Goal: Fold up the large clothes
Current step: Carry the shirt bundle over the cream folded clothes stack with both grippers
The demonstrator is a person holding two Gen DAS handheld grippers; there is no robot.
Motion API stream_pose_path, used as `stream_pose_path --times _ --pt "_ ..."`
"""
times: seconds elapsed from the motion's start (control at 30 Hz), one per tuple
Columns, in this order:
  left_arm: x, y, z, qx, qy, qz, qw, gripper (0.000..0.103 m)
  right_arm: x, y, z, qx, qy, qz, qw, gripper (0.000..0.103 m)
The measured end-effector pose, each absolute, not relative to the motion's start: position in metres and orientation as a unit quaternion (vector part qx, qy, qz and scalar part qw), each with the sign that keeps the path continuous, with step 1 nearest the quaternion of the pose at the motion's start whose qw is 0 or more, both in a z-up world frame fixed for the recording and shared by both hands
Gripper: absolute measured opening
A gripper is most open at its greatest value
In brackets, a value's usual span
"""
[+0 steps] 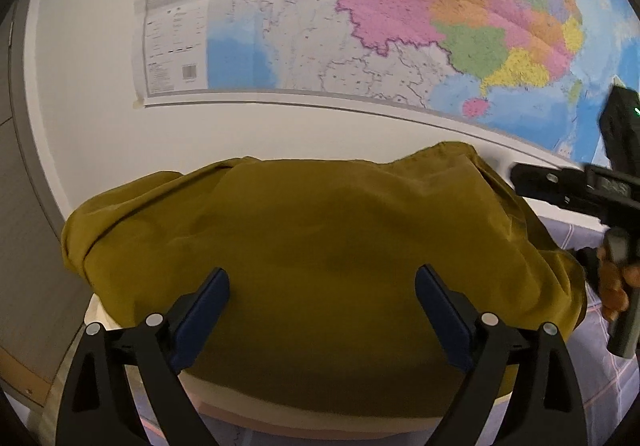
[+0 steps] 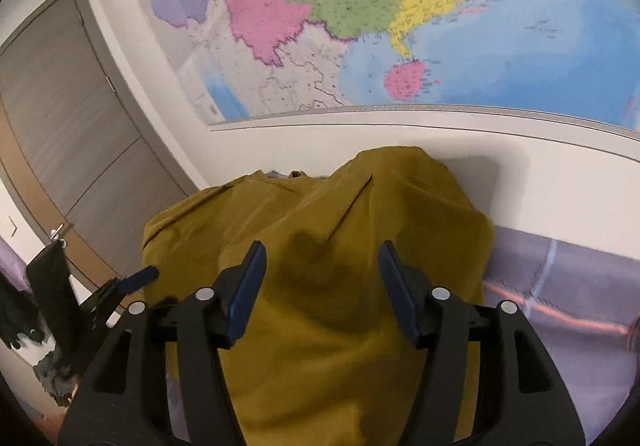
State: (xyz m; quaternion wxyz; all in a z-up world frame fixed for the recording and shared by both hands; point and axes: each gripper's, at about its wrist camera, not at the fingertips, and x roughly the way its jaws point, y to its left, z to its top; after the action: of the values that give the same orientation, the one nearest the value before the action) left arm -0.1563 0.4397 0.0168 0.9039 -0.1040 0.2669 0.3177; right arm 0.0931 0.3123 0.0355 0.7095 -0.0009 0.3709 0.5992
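Garment (image 1: 320, 238): mustard cloth, bunched in a loose heap on a pale board (image 1: 328, 420); near hem hangs over the board's front edge.
Handling: we judge it light, soft, limp; no stiffness, will sag and drag when lifted. Matte weave, likely not slippery. Not fragile.
Where to grip: we'd pinch at an outer hem or corner, not the middle bulge. Left lobe (image 1: 92, 230) and raised far corner (image 2: 396, 170) look reachable. Seams hard to tell under the folds.
Left gripper (image 1: 322, 320): jaws spread wide, nothing between the pads, hovering above the near part of the cloth.
Right gripper (image 2: 322, 288): jaws about half apart, empty, over the centre of the heap; we see no cloth pinched.
Edges: board front lip close under both tools; wall (image 1: 100, 106) with map (image 1: 400, 6) just behind the heap.
Room: tight toward the wall; plaid sheet (image 2: 560, 286) to the right gives open space; door (image 2: 60, 118) well off left.
Risk: spreading cloth may slide off the front edge.
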Motion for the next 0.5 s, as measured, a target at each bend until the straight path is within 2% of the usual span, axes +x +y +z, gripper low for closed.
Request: stream_pose_path --times 0.17,0.5 --pt "-0.148 0.434 0.013 -0.098 0.275 0.323 0.900 0.093 0.109 0.327 -0.004 0.013 0.445 0.568 0.692 0.061" --pt "-0.155 0.415 0.025 -0.097 0.262 0.331 0.901 0.096 0.070 0.279 0.021 -0.019 0.367 0.600 0.711 0.062"
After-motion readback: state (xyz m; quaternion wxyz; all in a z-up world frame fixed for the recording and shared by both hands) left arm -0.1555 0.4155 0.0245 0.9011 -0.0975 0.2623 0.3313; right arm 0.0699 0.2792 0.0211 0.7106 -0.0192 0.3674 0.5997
